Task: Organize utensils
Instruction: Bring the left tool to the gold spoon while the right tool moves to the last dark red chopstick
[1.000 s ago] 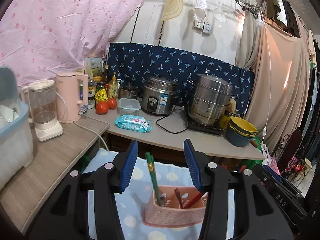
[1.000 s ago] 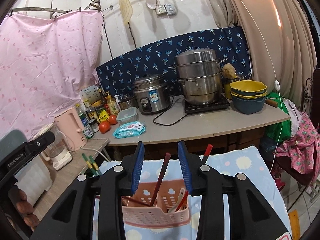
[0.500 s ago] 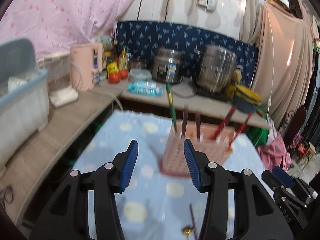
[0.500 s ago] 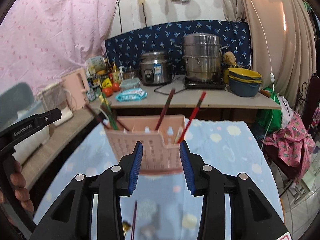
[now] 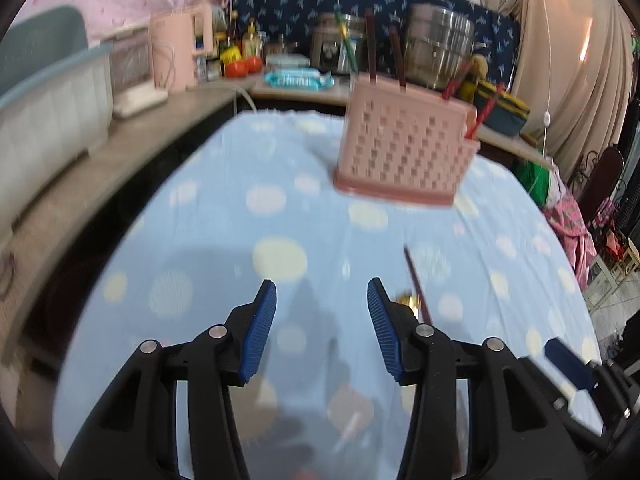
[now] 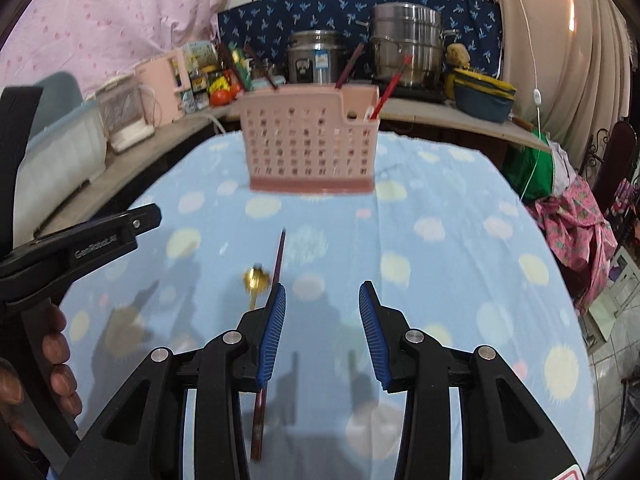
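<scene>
"GenRobot.AI" on the left gripper (image 6: 120,236)

Before you lies a pale blue tablecloth (image 6: 460,184) with cream and pink dots. Toward its far edge stands a pink perforated utensil holder (image 6: 308,140) bearing red, brown and green sticks. A dark brown chopstick (image 6: 279,258) and gold spoon (image 6: 256,278) lie mid-cloth. Both grippers' pads (image 5: 256,332) are blue on black.
</scene>
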Tool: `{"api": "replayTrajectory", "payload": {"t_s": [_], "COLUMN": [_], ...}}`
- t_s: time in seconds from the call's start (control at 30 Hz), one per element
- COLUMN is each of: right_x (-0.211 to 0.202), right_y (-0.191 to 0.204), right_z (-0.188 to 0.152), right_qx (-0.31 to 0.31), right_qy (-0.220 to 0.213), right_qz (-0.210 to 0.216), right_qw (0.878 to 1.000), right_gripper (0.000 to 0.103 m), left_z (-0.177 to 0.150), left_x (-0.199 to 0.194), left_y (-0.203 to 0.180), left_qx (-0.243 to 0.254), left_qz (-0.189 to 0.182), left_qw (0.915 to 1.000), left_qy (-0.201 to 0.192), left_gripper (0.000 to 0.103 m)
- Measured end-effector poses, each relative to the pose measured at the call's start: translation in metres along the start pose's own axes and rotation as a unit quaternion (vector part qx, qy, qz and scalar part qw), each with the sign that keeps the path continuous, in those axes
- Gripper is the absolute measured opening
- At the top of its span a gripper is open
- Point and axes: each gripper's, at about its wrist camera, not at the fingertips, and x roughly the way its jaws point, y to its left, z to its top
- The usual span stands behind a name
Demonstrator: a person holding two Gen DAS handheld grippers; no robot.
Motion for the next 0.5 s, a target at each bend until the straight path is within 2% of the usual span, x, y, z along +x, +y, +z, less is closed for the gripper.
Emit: {"api": "replayTrajectory", "payload": {"t_s": [0.37,0.5], "right_x": [0.009,0.012], "right_y": [0.017,0.021], "right_z": [-0.055,-0.061], "right_qx": [0.007,0.009], "right_qy": [0.061,0.069], "right_qz": [0.026,0.031], "right_qw": [0.998,0.997], "right_gripper": [0.034,0.029], "left_z": [-0.047,-0.058], "left_x": [0.000,0.002], "left_y": [-0.002,-0.004], "left_qx": [0.016,0.020], "left_qz": [0.009,0.007], "left_qw": [0.9991,0.9984], "left_qy": [0.038,0.052], "left_gripper": [0.045,0.045]}}
